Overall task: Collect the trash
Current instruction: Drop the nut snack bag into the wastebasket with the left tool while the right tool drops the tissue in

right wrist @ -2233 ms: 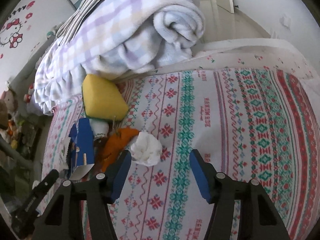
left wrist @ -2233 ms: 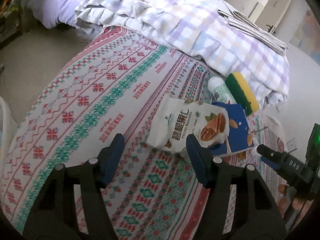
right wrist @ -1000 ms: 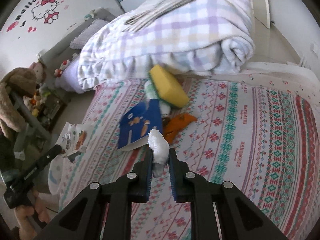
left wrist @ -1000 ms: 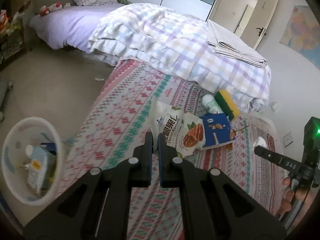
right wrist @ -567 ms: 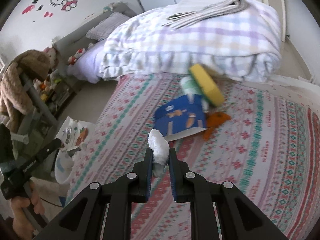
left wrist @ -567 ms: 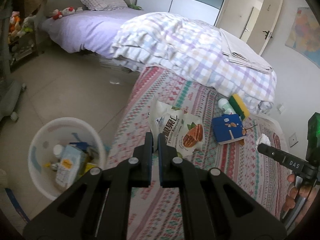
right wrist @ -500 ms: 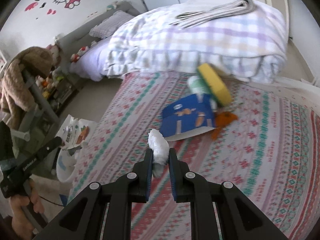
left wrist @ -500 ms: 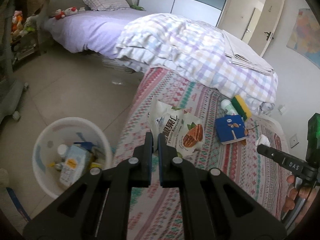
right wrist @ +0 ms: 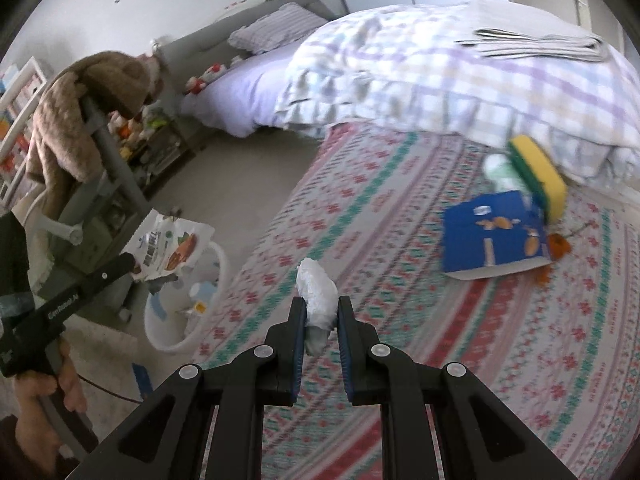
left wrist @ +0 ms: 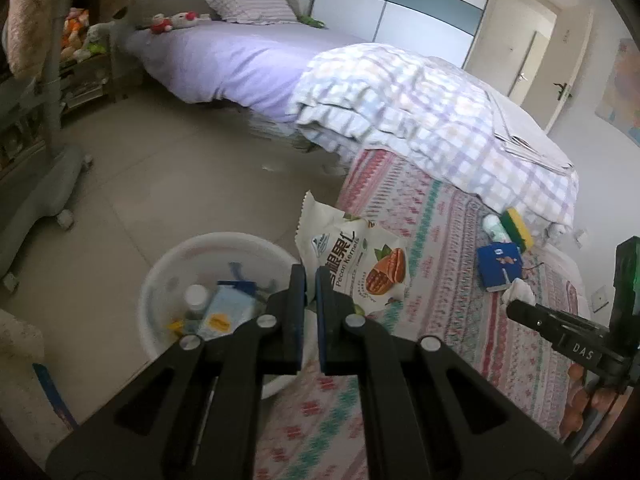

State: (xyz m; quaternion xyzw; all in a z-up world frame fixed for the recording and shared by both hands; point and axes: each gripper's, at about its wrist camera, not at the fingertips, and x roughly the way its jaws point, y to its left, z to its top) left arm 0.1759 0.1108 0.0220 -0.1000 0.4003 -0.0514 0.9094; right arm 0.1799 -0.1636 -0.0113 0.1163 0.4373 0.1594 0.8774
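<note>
The left gripper (left wrist: pixel 311 280) has its fingers pinched nearly together on the lower edge of a pecan snack bag (left wrist: pixel 352 264), which hangs at the bed's side edge, just beside the rim of the white trash bin (left wrist: pixel 192 248) on the floor. The right gripper (right wrist: pixel 319 316) has its fingers clamped on a crumpled white tissue (right wrist: pixel 317 294) above the patterned bedspread (right wrist: pixel 400 280), near that same edge.

Held only by a thin edge, the bag could slip or catch the rim and land on the floor if let go before it is over the opening; the light tissue could drift wide if dropped from this far off.

Half a second ago the bin sat lower left in the left wrist view; it now lies directly ahead of the fingers. A blue packet (right wrist: pixel 496 232), sponge (right wrist: pixel 538 168) and bottle (right wrist: pixel 500 170) remain on the bed by the folded blanket.
</note>
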